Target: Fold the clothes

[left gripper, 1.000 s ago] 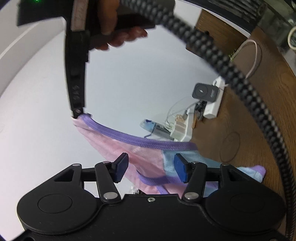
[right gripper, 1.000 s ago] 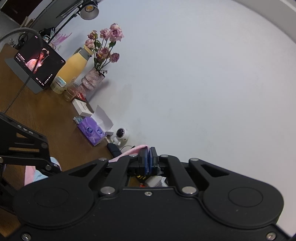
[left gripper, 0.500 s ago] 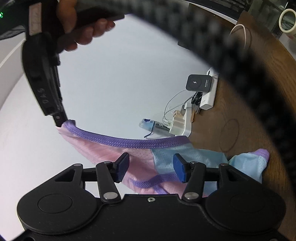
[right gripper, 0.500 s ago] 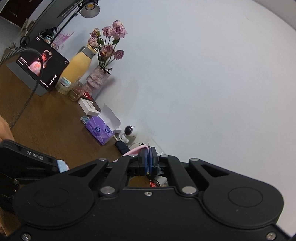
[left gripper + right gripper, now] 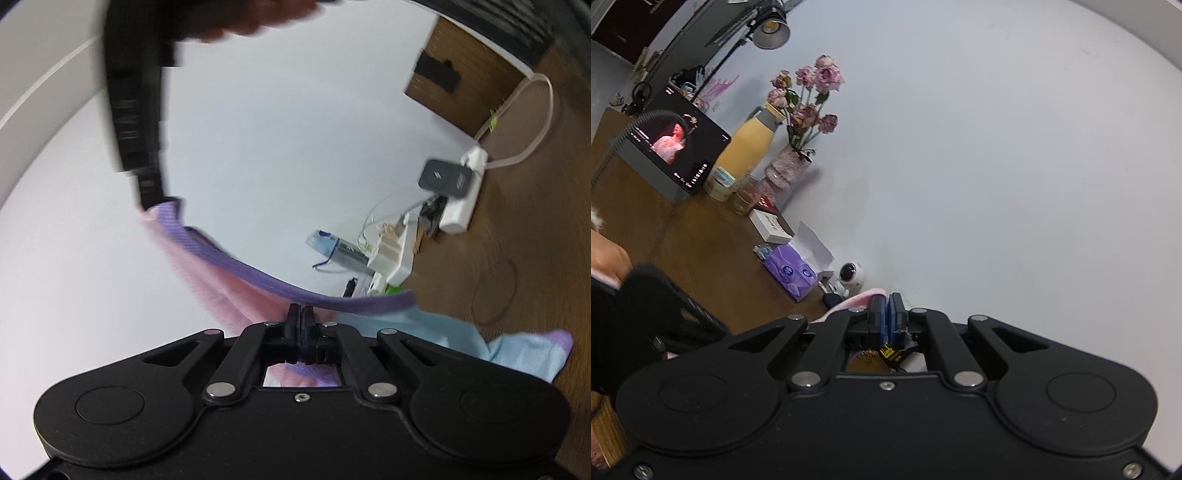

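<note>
A pink and light-blue mesh garment (image 5: 221, 280) with a purple band (image 5: 266, 282) hangs stretched between my two grippers. My left gripper (image 5: 301, 314) is closing: its pads meet on the pink cloth just under the band. My right gripper (image 5: 159, 201), blurred at the upper left of the left wrist view, pinches the garment's far corner. In the right wrist view the right gripper (image 5: 887, 306) is shut, with a pink fold of the garment (image 5: 855, 302) beside its left pad. The garment's blue part (image 5: 424, 325) trails onto the wooden table (image 5: 535, 258).
A white power strip (image 5: 461, 206) with a dark charger, loose wires and small items line the wall. The right wrist view shows a tablet (image 5: 672, 147), a yellow bottle (image 5: 750, 147), a vase of roses (image 5: 798, 147), a purple tissue pack (image 5: 790, 273) and a small white camera (image 5: 851, 275).
My left jaws went from wide apart to closed on the cloth below the purple band. The right gripper stayed shut on its corner, and the band now slopes more steeply.
</note>
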`<state>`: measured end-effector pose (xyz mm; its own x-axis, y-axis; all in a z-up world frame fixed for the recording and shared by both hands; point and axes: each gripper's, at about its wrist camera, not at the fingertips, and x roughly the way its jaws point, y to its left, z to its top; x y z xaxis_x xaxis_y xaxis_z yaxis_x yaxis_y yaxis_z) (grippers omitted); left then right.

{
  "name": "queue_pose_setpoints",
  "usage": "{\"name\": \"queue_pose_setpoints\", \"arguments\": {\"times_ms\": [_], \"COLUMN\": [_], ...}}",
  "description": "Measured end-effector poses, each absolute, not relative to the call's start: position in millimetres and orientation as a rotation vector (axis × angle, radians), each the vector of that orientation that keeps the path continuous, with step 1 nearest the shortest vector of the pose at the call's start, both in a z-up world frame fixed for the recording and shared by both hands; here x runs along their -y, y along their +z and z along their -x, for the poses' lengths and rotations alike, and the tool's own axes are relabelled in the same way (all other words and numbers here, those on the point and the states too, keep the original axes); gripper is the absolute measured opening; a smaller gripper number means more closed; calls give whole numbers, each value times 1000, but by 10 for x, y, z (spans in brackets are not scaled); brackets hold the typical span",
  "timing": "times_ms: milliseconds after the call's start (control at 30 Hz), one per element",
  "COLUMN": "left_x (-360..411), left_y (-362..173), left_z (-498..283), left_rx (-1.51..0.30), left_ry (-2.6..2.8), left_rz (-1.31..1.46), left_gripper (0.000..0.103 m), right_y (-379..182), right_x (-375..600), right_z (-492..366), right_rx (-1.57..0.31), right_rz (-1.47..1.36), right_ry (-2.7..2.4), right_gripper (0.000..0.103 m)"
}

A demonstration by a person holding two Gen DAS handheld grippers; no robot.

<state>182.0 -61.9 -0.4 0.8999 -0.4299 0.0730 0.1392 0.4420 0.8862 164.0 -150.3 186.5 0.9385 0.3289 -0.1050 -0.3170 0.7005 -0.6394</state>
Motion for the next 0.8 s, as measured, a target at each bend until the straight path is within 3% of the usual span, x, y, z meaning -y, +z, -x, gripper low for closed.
{"name": "queue_pose_setpoints", "arguments": {"times_ms": [167, 233, 300, 367, 767, 800], "left_x": [576, 575, 544, 510, 679, 703], "left_y": [-200, -297, -330, -333, -351, -363], "left_z": [-1692, -1635, -1572, -1505, -1532, -1553], "left_rx": [301, 321, 342, 393, 386, 377], "left_ry": [-391, -389, -388, -371, -378, -374], "left_rz": [-1167, -1204, -1172, -1133, -1170, -1168], "left_gripper": [5, 25, 81, 94, 91, 87], "right_y": [1876, 1890, 1900, 1915, 1943, 1943], "right_x": [1531, 1519, 1506, 1499, 1409, 1400], "right_z": [-1644, -1613, -1598, -1581, -1453, -1432], "right_rx": [22, 30, 34, 37, 54, 59], "right_rz": [706, 713, 716, 720, 739, 742], "right_ry": [357, 368, 371, 373, 408, 412], "right_gripper": [3, 3, 3, 3, 3, 3]}}
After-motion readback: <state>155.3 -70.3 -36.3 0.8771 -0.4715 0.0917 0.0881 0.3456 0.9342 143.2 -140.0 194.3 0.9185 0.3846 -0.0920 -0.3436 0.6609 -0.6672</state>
